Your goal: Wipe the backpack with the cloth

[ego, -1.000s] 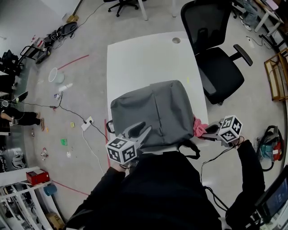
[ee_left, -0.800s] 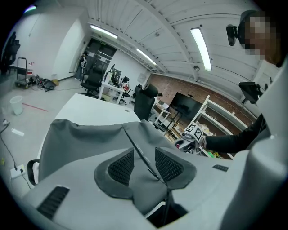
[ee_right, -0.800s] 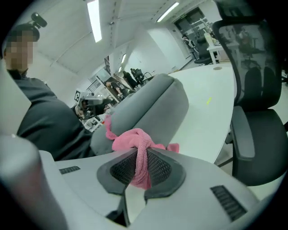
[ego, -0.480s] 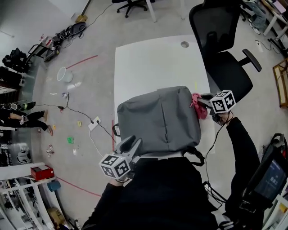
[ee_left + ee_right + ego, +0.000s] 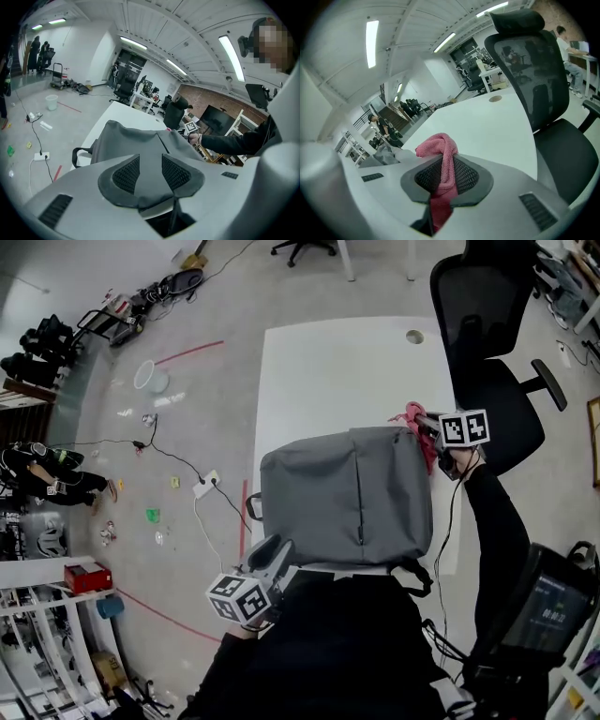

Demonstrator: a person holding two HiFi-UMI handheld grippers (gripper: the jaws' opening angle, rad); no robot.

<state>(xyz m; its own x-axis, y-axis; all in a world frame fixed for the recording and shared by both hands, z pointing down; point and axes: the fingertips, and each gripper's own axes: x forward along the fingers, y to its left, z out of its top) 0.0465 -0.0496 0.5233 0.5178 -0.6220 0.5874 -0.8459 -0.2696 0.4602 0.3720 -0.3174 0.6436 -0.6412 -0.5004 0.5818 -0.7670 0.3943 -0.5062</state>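
The grey backpack point(image 5: 347, 493) lies flat on the white table point(image 5: 328, 362), straps toward me. My right gripper point(image 5: 427, 424) is at the bag's far right corner, shut on the pink cloth point(image 5: 413, 415), which hangs against the bag's edge. In the right gripper view the cloth point(image 5: 439, 146) is pinched between the pads point(image 5: 465, 175) and bunches ahead of them. My left gripper point(image 5: 274, 557) is at the bag's near left corner, its jaws apart. In the left gripper view the backpack point(image 5: 136, 140) lies just beyond the open left gripper point(image 5: 151, 172), nothing pinched.
A black office chair point(image 5: 497, 334) stands at the table's right side, close to my right arm. Bare tabletop lies beyond the bag. A power strip point(image 5: 206, 486) and cables lie on the floor to the left. A screen point(image 5: 553, 601) is at the lower right.
My right gripper carried the cloth along the bag's right side, from the near corner to the far corner. The left gripper slid toward the bag's near left corner.
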